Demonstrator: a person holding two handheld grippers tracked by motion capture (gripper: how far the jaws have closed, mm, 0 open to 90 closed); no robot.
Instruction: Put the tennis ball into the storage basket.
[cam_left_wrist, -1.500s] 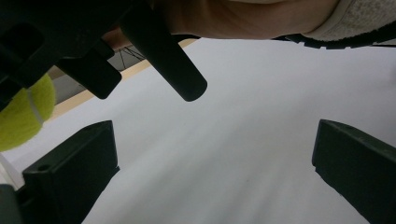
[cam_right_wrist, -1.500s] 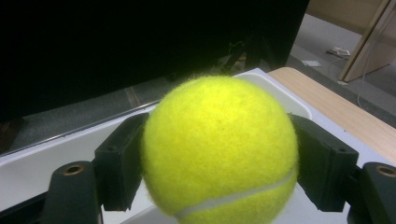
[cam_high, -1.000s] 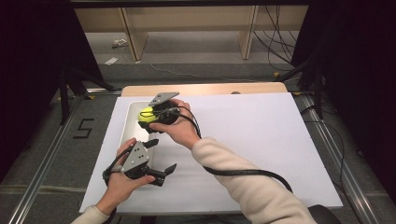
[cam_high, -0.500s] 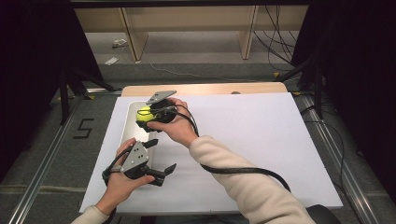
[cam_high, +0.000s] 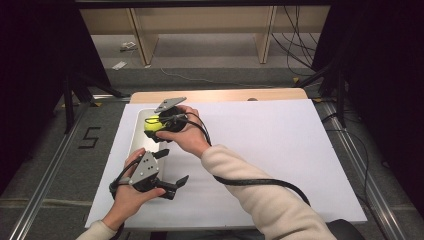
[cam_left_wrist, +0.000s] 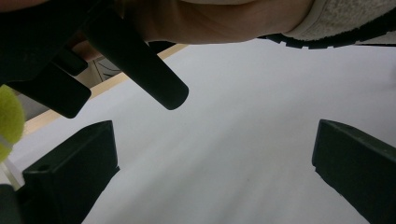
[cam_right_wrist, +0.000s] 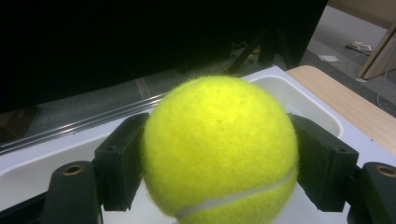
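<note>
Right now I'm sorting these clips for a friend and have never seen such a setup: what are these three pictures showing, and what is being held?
No robot arm here: a person holds a two-jaw gripper in each hand at a table covered by a white sheet. The high view looks down from above the person's side. There the right gripper reaches over a white tray at the sheet's left edge, its jaws shut on a yellow tennis ball. The left gripper rests lower down on the sheet, jaws apart with nothing between them. The other two pictures come from cameras riding on the grippers. The right gripper view shows the ball squeezed between two black jaws above the tray. The left gripper view looks across bare sheet between its open jaws.
</note>
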